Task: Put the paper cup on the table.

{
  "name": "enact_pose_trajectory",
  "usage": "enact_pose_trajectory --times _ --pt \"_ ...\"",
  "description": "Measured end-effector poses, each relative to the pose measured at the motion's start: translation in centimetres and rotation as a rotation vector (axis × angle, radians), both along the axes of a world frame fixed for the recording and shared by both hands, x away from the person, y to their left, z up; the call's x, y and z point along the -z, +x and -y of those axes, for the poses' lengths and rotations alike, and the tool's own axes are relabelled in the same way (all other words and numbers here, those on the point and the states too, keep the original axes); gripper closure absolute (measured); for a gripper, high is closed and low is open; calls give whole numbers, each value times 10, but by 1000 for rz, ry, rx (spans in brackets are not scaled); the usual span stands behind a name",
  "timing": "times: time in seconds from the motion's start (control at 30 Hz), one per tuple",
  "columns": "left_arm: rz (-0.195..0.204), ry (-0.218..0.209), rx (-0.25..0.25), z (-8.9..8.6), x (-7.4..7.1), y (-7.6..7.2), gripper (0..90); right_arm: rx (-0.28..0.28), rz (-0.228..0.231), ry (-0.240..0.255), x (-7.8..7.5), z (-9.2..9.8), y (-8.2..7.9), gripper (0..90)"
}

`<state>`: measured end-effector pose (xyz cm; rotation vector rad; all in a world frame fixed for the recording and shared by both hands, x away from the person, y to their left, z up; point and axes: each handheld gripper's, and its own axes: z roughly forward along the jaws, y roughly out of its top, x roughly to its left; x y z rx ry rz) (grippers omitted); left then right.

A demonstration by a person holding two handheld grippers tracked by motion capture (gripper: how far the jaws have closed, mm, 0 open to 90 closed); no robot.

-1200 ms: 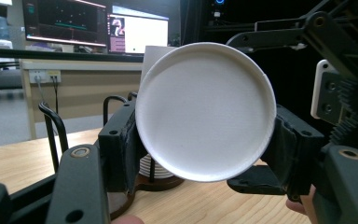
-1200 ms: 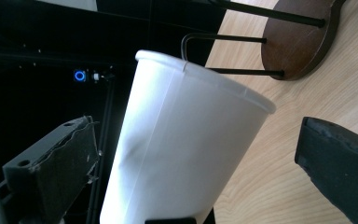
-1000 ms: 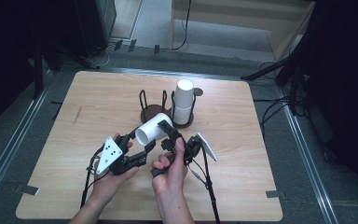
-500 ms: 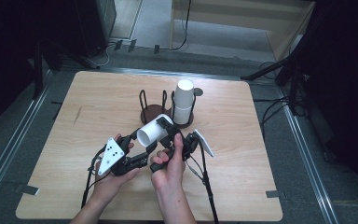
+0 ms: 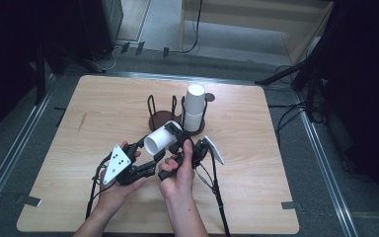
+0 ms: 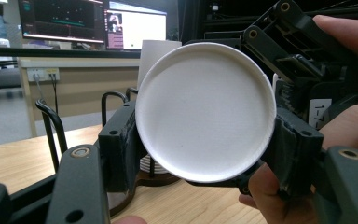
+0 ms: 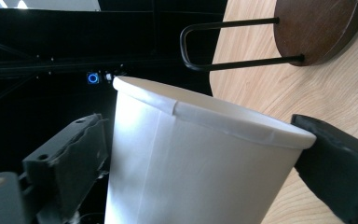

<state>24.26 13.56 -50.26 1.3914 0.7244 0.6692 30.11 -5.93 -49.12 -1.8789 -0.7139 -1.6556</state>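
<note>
A white paper cup (image 5: 160,140) lies on its side above the table, held between both hands. My left gripper (image 5: 147,154) is shut on its base end, and the left gripper view faces the cup's round bottom (image 6: 205,112) between the jaws (image 6: 205,147). My right gripper (image 5: 181,144) straddles the rim end (image 7: 200,154). Its jaws have just been closing, with the cup between them. One jaw meets the rim and a thin gap shows at the other pad (image 7: 70,158).
A stack of white cups (image 5: 194,106) stands upright in a dark round holder (image 5: 159,120) with black wire loops (image 7: 228,44) behind the hands. The wooden table (image 5: 276,148) has bare room left and right. Cables trail toward the near edge.
</note>
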Motion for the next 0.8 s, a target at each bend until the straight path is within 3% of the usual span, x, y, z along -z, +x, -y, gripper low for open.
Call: enact_pose_trajectory --times 0.2,0.3,0.4,0.5,0.57,0.63,0.8 --pt "-5 -15 1 -2 -1 0 351 7 7 3 -1 0 -1 134" --pt "-44 -36 16 -4 -2 1 335 9 14 -4 -2 1 -2 163" --pt "-37 -26 6 -5 -3 1 327 15 27 -2 -1 1 -2 185" --pt "-109 -46 44 -5 -7 0 310 20 40 -1 -2 1 -3 197" --pt "-142 -49 64 -6 -8 0 241 31 56 -8 -2 3 -4 204" --pt "-175 -25 58 -5 -9 0 140 43 72 -19 -3 6 -5 210" --pt "-236 0 57 -5 -11 2 27 79 120 -52 -7 16 -7 225"
